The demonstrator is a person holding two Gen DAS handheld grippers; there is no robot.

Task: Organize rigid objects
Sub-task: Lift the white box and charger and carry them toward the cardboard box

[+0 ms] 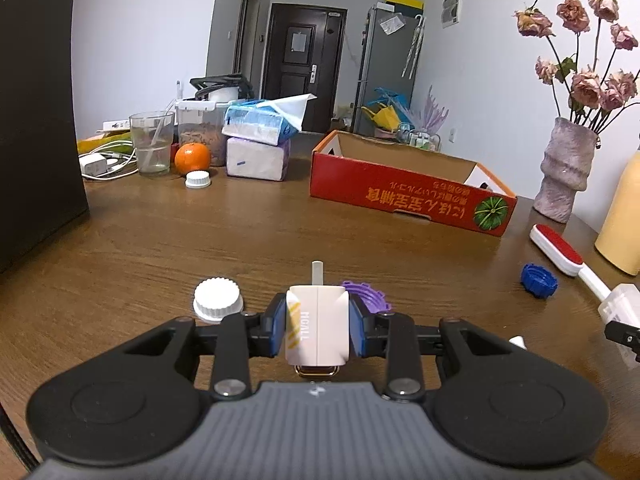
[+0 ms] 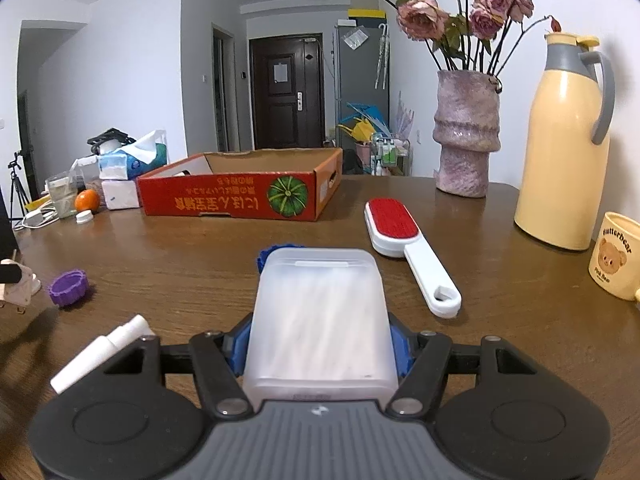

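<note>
Wooden table [image 1: 160, 232]: left gripper [image 1: 318, 326] clamps a charger [image 1: 316, 328], right gripper [image 2: 320, 344] a case [image 2: 320, 320]; both likely go next into the carton [image 1: 400, 188].

The counter [image 1: 168, 240] was seen to be of polished brown wood with a soft sheen, and the red box [image 2: 224, 200] of matt printed cardboard. The case [image 2: 320, 320] held in the right tool [image 2: 320, 354] was of frosted translucent plastic, the vase [image 2: 466, 136] of rough mottled ceramic, and the jug [image 2: 560, 152] of smooth glossy cream plastic.
</note>
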